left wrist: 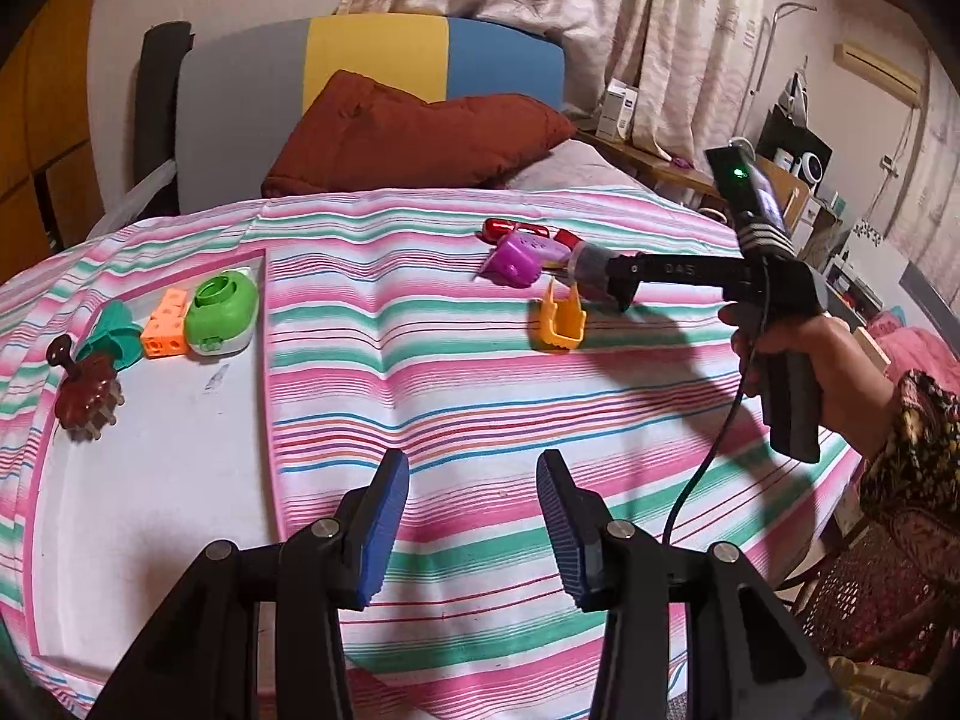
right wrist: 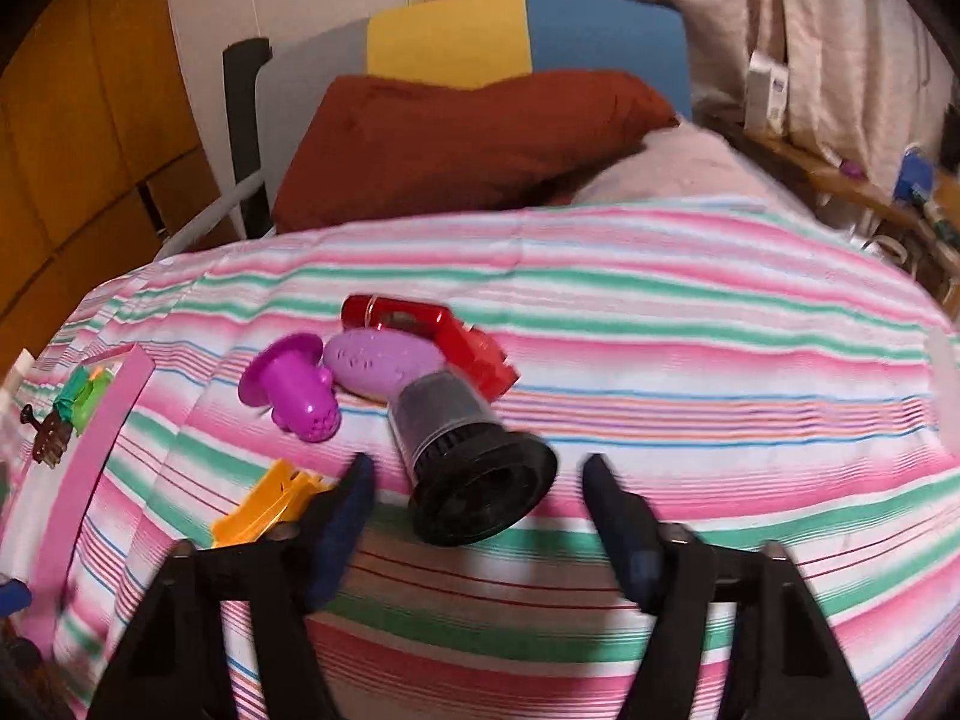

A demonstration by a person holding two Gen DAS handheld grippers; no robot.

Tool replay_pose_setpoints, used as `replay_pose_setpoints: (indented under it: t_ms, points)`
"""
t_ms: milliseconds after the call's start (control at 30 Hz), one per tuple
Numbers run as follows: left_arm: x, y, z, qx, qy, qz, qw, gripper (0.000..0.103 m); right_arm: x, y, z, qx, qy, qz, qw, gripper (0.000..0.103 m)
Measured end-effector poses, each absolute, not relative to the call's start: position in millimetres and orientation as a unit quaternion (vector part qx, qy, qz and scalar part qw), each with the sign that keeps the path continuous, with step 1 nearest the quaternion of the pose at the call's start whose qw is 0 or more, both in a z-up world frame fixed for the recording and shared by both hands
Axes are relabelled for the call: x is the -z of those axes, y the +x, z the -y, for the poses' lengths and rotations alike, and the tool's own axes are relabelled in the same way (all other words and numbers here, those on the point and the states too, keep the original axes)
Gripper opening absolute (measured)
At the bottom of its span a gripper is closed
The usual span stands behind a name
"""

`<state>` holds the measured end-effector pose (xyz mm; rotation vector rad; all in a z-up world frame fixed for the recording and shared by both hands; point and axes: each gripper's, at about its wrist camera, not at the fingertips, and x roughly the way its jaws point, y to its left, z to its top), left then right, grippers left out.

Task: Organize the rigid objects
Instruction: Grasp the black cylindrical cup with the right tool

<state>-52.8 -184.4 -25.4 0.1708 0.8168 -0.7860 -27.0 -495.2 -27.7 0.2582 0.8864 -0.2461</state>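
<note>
On the striped bedspread (right wrist: 690, 360) lies a cluster of toys: a red piece (right wrist: 420, 318), a lilac oval (right wrist: 378, 363), a magenta cup (right wrist: 294, 387), a yellow clip (right wrist: 270, 510) and a grey-and-black cylinder (right wrist: 474, 462). My right gripper (right wrist: 477, 462) is open, with the cylinder's black end between its fingertips and a gap on both sides. The left wrist view shows the right gripper (left wrist: 591, 279) at this cluster. My left gripper (left wrist: 474, 480) is open over bare bedspread, holding nothing. A white tray (left wrist: 150, 480) at the left holds a green round toy (left wrist: 222, 312), an orange block (left wrist: 165, 333), a teal piece (left wrist: 114, 330) and a brown toy (left wrist: 84, 396).
A rust-coloured pillow (left wrist: 414, 132) and a grey, yellow and blue headboard (left wrist: 372, 54) stand at the far end of the bed. A cluttered shelf (left wrist: 798, 180) runs along the right side. A person's hand (left wrist: 822, 360) holds the right gripper's handle, with a cable hanging from it.
</note>
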Motion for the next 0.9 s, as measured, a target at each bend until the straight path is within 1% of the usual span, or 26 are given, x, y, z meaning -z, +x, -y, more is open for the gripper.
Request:
replay_pose_setpoints:
  t_ms: [67,133,233,367,433,467,500,533,567,600,633,667,767,867,900]
  points:
    - [26.8,-53.4,186.5,0.371,0.083,-0.388,0.839,0.044,34.4,-26.9,500.9,0.124,0.141,-0.434,0.881,0.055]
    - [27.4,-52.6,186.2,0.372,0.081,-0.391,0.838,0.045,36.9,-29.3,508.6,0.126,0.174,-0.437,0.873,0.046]
    - [28.3,-51.2,185.6,0.372,0.081,-0.392,0.838,0.044,40.4,-34.5,520.5,0.134,0.226,-0.439,0.859,0.040]
    - [28.0,-50.2,183.7,0.370,0.080,-0.391,0.839,0.044,47.8,-43.3,530.7,0.182,0.243,-0.465,0.831,0.040]
    - [27.9,-49.4,182.4,0.370,0.077,-0.392,0.839,0.044,38.7,-46.6,530.8,0.194,0.235,-0.450,0.839,0.040]
    - [27.9,-48.6,182.1,0.369,0.075,-0.392,0.839,0.044,29.5,-46.5,526.9,0.196,0.217,-0.437,0.851,0.041]
    - [27.8,-48.4,181.8,0.368,0.074,-0.393,0.840,0.044,20.4,-46.8,522.9,0.197,0.194,-0.425,0.862,0.049]
    - [27.9,-48.2,181.8,0.368,0.073,-0.393,0.839,0.044,9.4,-46.3,514.1,0.194,0.158,-0.409,0.877,0.062]
    - [28.4,-48.3,181.8,0.369,0.075,-0.393,0.839,0.044,-0.5,-45.8,501.8,0.188,0.115,-0.393,0.893,0.068]
    - [29.1,-48.7,182.2,0.369,0.077,-0.394,0.838,0.044,-7.9,-44.6,490.0,0.181,0.073,-0.378,0.905,0.077]
    - [29.5,-48.9,182.6,0.369,0.079,-0.394,0.838,0.044,-13.5,-41.5,476.5,0.174,0.022,-0.367,0.914,0.080]
    - [29.8,-49.1,183.0,0.369,0.082,-0.394,0.838,0.044,-15.4,-37.3,469.1,0.167,-0.013,-0.365,0.916,0.081]
    - [29.5,-49.2,184.8,0.367,0.088,-0.395,0.838,0.045,-11.8,-13.7,451.9,0.106,-0.096,-0.404,0.904,0.079]
    - [27.9,-48.5,185.4,0.366,0.086,-0.393,0.840,0.044,5.0,13.1,437.8,0.055,-0.206,-0.475,0.854,0.078]
    - [27.6,-48.5,185.5,0.365,0.086,-0.393,0.840,0.044,13.6,20.1,435.4,0.042,-0.241,-0.499,0.831,0.074]
